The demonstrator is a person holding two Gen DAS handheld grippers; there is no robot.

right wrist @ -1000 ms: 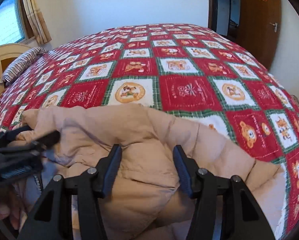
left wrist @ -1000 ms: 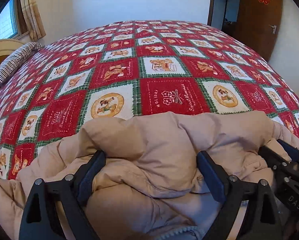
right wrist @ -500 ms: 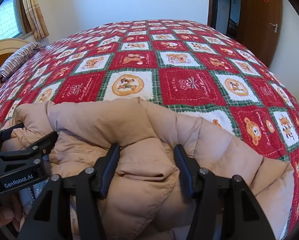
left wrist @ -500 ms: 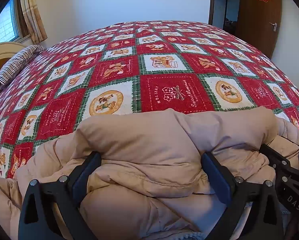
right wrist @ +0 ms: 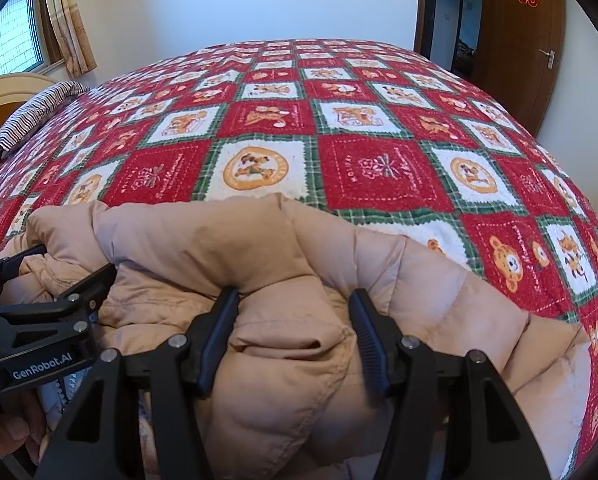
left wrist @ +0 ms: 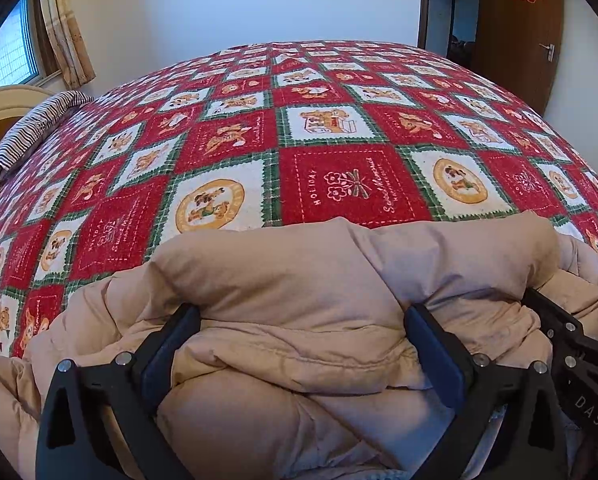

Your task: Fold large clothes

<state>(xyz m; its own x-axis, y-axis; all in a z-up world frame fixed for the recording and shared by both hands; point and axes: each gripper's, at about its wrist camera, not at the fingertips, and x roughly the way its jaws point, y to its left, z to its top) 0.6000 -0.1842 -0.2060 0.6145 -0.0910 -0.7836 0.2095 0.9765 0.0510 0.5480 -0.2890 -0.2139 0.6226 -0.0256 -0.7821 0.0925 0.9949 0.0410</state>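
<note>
your left gripper (left wrist: 299, 344) has its jaws set wide around a thick roll of the beige puffer jacket (left wrist: 299, 280), the pads pressed into the fabric on both sides. your right gripper (right wrist: 295, 332) sits narrower, pinching a smaller bunch of the same jacket (right wrist: 227, 240). the two grippers lie side by side along the near edge, each showing in the other's view. the jacket is heaped right at the fingers, its long axis running left to right across you, with neither hand clearly nearer. it looks soft, quilted and bulky, so it will likely slump. beyond it, the red, white and green patchwork bedspread (left wrist: 355, 184) stretches away, nubbly and flat, to a striped pillow (left wrist: 35, 128) far left.
</note>
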